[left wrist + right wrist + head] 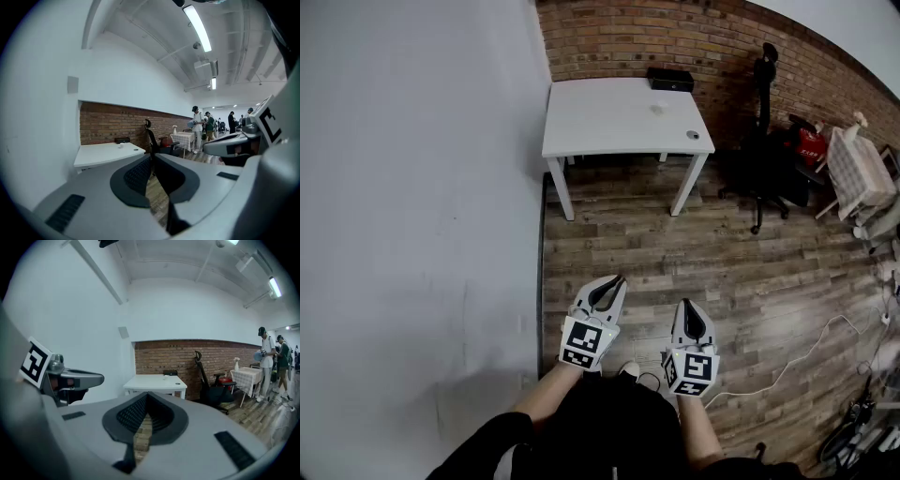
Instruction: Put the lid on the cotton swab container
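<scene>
A white table (619,117) stands far ahead against the brick wall. On it sit a small white container (657,109) and, near the right front corner, a small round lid (693,135). Both also show tiny in the right gripper view: the container (165,376) and the lid (178,383) on the table (152,381). My left gripper (619,281) and right gripper (685,306) are held low in front of the person's body, over the wooden floor, far from the table. Both are shut with nothing between the jaws, as the left gripper (152,157) and right gripper (147,394) show in their own views.
A black box (670,80) lies at the table's back edge. A black office chair (764,141), a red bag (811,146) and a small table with a checked cloth (861,171) stand to the right. A white wall (412,206) runs along the left. A cable (787,366) trails across the floor. People (201,126) stand far off.
</scene>
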A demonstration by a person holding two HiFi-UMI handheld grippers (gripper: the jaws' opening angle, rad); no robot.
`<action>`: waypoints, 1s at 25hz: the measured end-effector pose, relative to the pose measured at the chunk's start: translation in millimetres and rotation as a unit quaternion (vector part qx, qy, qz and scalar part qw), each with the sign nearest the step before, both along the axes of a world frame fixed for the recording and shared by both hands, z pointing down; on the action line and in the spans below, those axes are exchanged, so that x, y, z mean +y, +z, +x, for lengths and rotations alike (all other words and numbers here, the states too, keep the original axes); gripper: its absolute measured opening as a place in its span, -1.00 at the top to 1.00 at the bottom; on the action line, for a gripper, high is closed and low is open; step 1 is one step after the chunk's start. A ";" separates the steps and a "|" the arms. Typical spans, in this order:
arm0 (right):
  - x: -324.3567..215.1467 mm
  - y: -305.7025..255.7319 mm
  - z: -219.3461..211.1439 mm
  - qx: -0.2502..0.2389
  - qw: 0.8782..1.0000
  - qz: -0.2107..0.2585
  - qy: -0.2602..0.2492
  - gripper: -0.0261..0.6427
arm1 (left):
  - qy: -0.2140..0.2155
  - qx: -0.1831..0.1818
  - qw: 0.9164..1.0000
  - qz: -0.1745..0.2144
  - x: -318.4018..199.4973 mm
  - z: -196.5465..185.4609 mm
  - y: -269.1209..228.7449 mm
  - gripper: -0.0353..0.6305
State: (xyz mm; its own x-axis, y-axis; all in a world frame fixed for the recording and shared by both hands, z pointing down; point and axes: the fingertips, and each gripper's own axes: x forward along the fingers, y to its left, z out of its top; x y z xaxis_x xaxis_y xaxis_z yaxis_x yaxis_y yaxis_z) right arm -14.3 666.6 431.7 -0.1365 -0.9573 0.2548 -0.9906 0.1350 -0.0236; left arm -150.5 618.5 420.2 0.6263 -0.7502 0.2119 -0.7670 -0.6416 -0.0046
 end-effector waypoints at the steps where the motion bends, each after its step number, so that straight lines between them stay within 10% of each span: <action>1: -0.5 -0.4 1.0 -0.001 1.000 0.000 0.000 0.86 | 0.000 0.000 1.000 -0.001 -0.1 1.2 -0.2 0.79; 25: -0.4 20.6 26.0 -0.029 0.998 -0.011 -0.053 0.85 | -0.034 -0.013 0.999 -0.020 4.4 26.8 20.9 0.79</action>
